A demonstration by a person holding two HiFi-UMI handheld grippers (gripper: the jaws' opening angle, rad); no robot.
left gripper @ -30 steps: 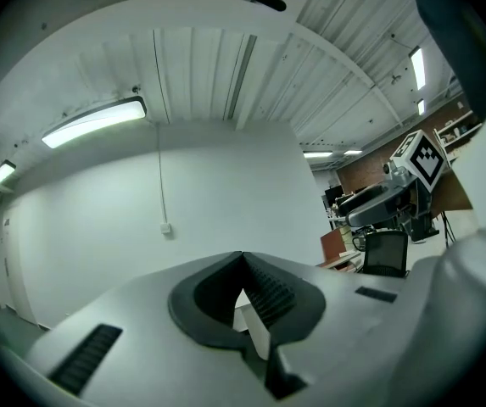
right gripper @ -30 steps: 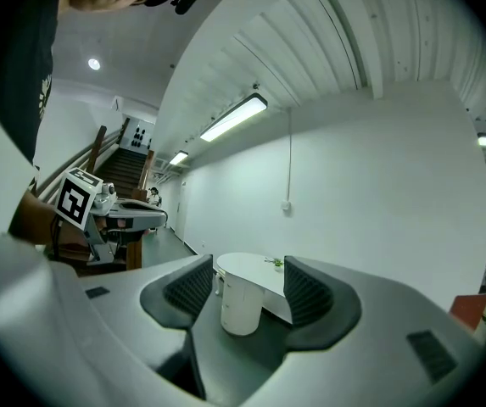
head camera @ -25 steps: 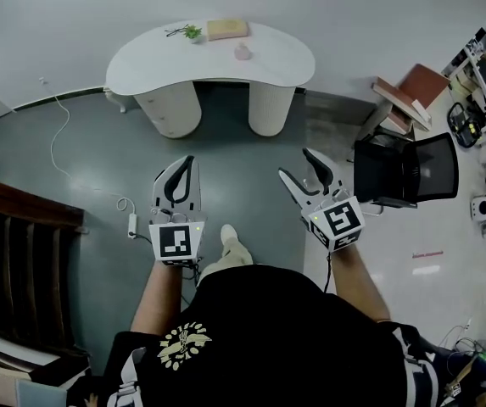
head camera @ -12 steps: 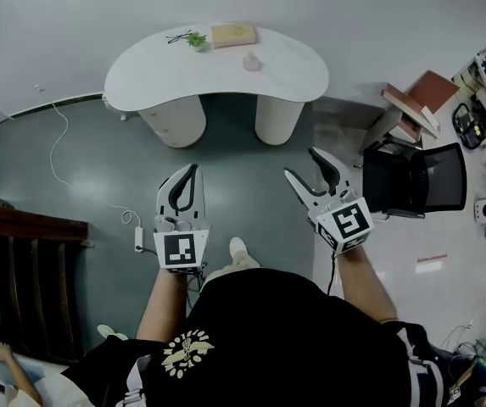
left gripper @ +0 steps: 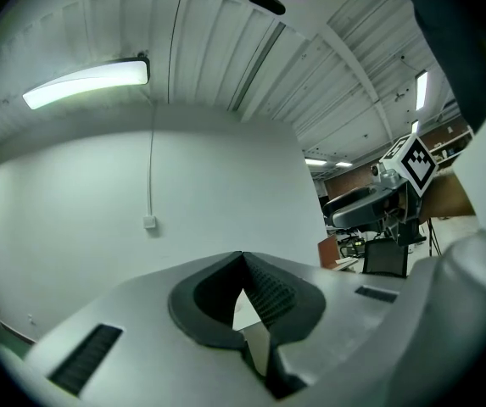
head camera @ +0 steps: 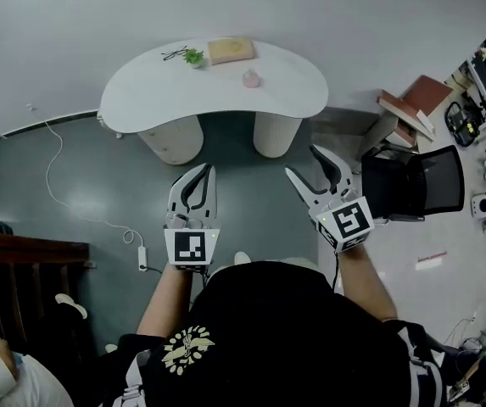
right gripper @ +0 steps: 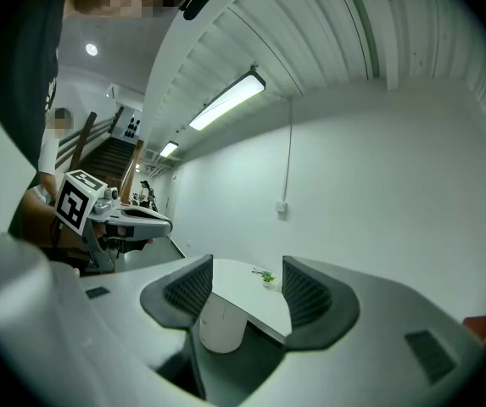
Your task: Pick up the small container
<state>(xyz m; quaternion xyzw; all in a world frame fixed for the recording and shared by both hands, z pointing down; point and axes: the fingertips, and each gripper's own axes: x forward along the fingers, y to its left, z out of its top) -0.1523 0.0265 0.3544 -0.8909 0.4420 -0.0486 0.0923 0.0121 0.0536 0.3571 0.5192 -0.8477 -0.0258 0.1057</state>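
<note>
The small container (head camera: 251,78), pale pink, stands on the white table (head camera: 149,79) at the upper middle of the head view, right of centre on the tabletop. Further back on the table are a little green plant (head camera: 193,56), a tan box (head camera: 230,51) and what looks like a pair of glasses (head camera: 175,54). Both grippers hang in mid-frame, well short of the table. The left gripper (head camera: 206,170) has its jaws closed tip to tip with nothing between them. The right gripper (head camera: 308,164) has its jaws spread wide, empty. A black chair (head camera: 412,185) stands at the right edge
</note>
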